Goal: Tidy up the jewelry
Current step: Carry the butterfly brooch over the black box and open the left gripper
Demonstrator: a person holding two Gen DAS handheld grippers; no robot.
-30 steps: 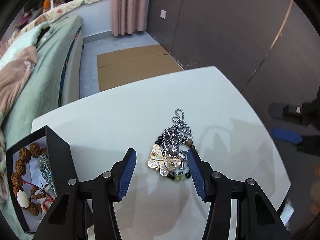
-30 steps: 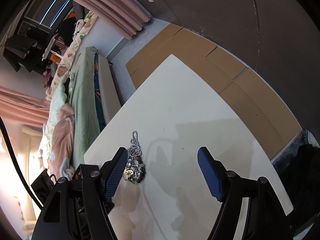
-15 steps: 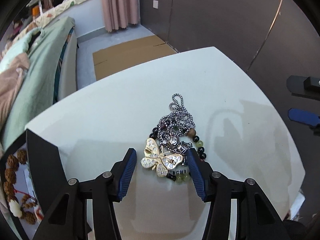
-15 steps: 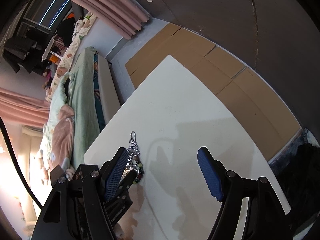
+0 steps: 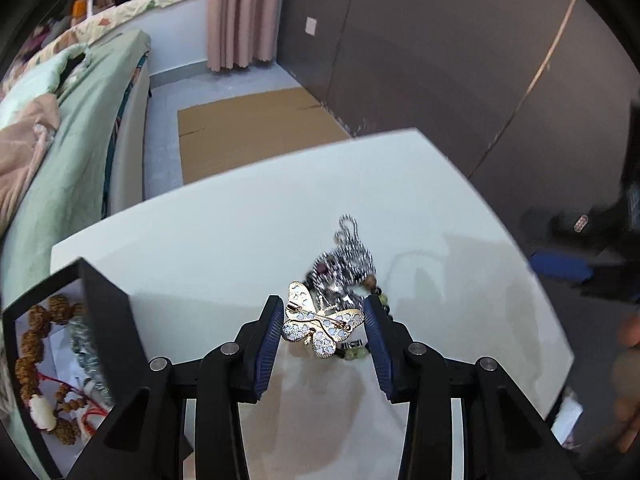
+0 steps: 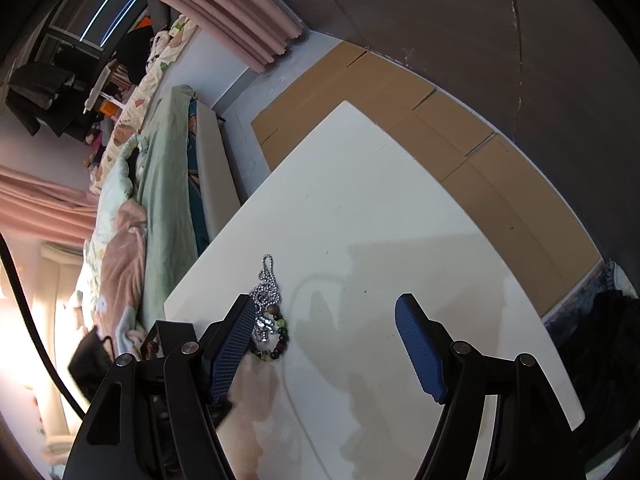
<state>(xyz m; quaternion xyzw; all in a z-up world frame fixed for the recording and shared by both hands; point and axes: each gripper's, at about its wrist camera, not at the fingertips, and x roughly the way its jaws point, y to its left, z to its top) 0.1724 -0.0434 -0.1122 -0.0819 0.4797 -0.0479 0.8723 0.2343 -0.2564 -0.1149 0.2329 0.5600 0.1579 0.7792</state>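
Note:
My left gripper (image 5: 323,326) is shut on a gold butterfly brooch (image 5: 320,322), held between its blue pads just above the white table (image 5: 224,240). Behind it lies a pile with a silver ball chain (image 5: 348,252) and a green and dark bead bracelet (image 5: 356,354). The pile also shows in the right wrist view: the chain (image 6: 267,286) and the bracelet (image 6: 278,344). A black jewelry box (image 5: 108,320) at the left holds brown bead strands (image 5: 30,344). My right gripper (image 6: 324,344) is open and empty above the table, right of the pile.
A bed with green and pink bedding (image 5: 60,128) runs along the table's left side. Flat cardboard (image 5: 256,128) lies on the floor beyond the far edge. A dark wall (image 5: 440,60) stands behind. The right gripper shows at the right edge of the left wrist view (image 5: 560,268).
My left gripper has closed on the butterfly brooch and lifted it off the pile, turning its pin side up. The right gripper has barely moved.

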